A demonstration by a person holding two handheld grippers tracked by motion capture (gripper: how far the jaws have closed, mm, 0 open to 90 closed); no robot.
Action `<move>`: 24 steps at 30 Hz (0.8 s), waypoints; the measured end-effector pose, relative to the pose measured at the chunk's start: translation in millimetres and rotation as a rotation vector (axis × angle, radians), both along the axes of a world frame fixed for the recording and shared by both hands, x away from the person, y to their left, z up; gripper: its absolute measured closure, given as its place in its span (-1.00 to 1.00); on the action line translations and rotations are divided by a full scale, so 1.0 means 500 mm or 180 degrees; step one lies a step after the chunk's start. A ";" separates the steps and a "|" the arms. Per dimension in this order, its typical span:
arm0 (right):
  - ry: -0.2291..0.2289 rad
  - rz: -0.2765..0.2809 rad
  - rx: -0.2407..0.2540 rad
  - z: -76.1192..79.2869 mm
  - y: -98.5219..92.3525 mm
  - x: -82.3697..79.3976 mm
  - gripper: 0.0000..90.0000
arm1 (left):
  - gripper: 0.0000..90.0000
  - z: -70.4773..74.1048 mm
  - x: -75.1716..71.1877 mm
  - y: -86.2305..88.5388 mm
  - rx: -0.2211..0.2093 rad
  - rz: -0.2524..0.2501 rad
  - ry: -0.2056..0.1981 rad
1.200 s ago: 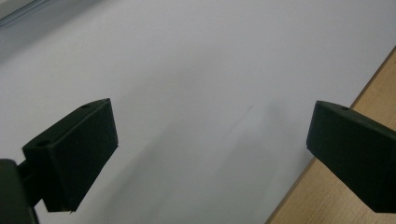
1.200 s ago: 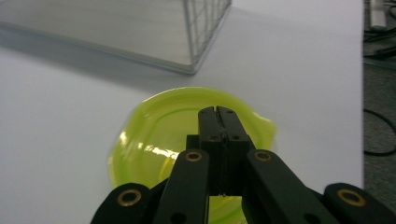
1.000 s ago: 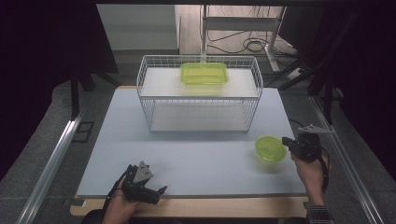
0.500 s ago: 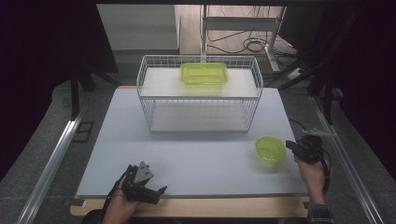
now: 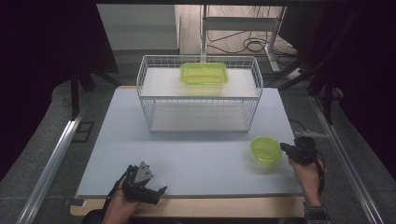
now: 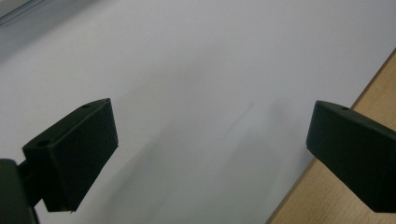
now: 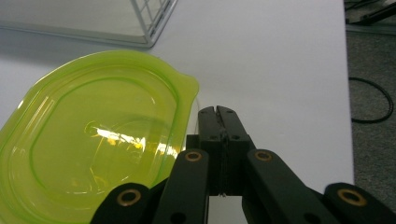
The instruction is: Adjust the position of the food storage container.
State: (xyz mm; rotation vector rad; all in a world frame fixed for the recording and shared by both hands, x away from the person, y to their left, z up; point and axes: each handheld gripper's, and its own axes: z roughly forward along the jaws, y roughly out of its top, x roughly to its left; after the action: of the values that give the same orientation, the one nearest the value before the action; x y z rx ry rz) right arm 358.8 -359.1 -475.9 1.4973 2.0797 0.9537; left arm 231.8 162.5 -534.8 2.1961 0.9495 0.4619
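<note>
Green translucent plastic lidded bowl point(image 5: 265, 149) is sitting at nine o'clock of the right gripper point(image 5: 283, 147), jaws pressed together; left gripper point(image 6: 210, 149) is resting, jaws spread.

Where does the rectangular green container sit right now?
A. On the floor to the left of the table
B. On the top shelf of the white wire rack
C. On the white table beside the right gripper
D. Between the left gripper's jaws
B: in the high view the rectangular green container rests on the top shelf of the wire rack, at the far side of the table.
</note>
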 end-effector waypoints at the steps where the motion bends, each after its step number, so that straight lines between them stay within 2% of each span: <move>1: 0.0004 0.0012 -0.0007 -0.001 0.003 -0.001 0.98 | -0.96 0.000 0.000 0.000 0.0000 -0.0001 0.0000; 11: 0.0065 0.0103 0.0028 -0.004 0.033 -0.010 0.98 | -0.96 0.000 -0.001 -0.001 0.0003 0.0004 -0.0008; 24: 0.0121 0.0327 0.0083 -0.007 0.087 -0.019 0.98 | -0.96 -0.001 -0.001 -0.002 0.0007 -0.0012 -0.0003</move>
State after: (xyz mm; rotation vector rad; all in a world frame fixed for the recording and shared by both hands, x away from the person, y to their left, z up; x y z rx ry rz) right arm 349.4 -315.6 -479.4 1.4441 2.1977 1.0010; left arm 231.2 161.4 -535.1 2.1990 0.9448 0.4623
